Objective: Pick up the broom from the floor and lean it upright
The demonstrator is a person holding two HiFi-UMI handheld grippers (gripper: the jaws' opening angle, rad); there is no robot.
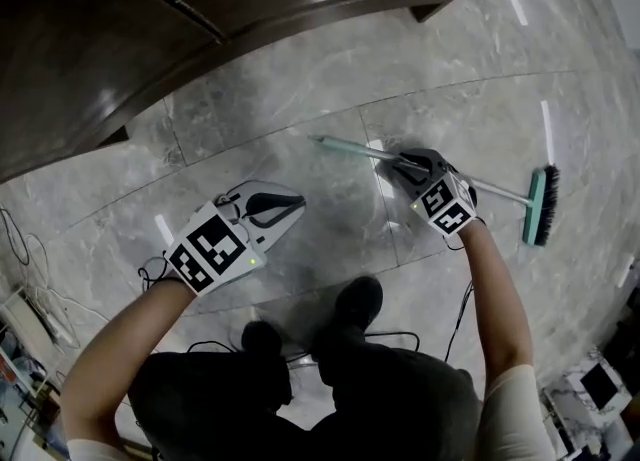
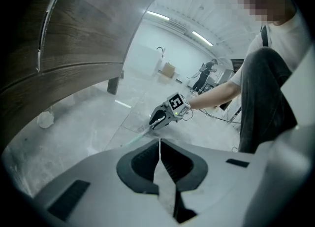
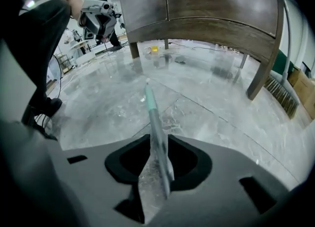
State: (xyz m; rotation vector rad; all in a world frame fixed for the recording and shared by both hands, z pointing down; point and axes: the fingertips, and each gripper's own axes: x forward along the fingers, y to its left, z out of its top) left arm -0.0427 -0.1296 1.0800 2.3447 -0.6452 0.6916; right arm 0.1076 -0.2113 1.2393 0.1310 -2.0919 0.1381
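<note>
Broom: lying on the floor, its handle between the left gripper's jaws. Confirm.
Wrong gripper: the right gripper view shows the broom with its handle between the open jaws of the right gripper. The left gripper is shut and empty. The broom does lie on the floor.

Teal, perhaps black-bristled broom (image 1: 537, 207); grey-veined floor (image 1: 300, 119)

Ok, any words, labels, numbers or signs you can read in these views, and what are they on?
No readable text in any view.
Cubes on the left gripper and the right gripper: black-and-white square marker patterns only, no letters or digits.
The broom: no label visible.
The white device at the head view's lower right corner: too small and blurred to read.
</note>
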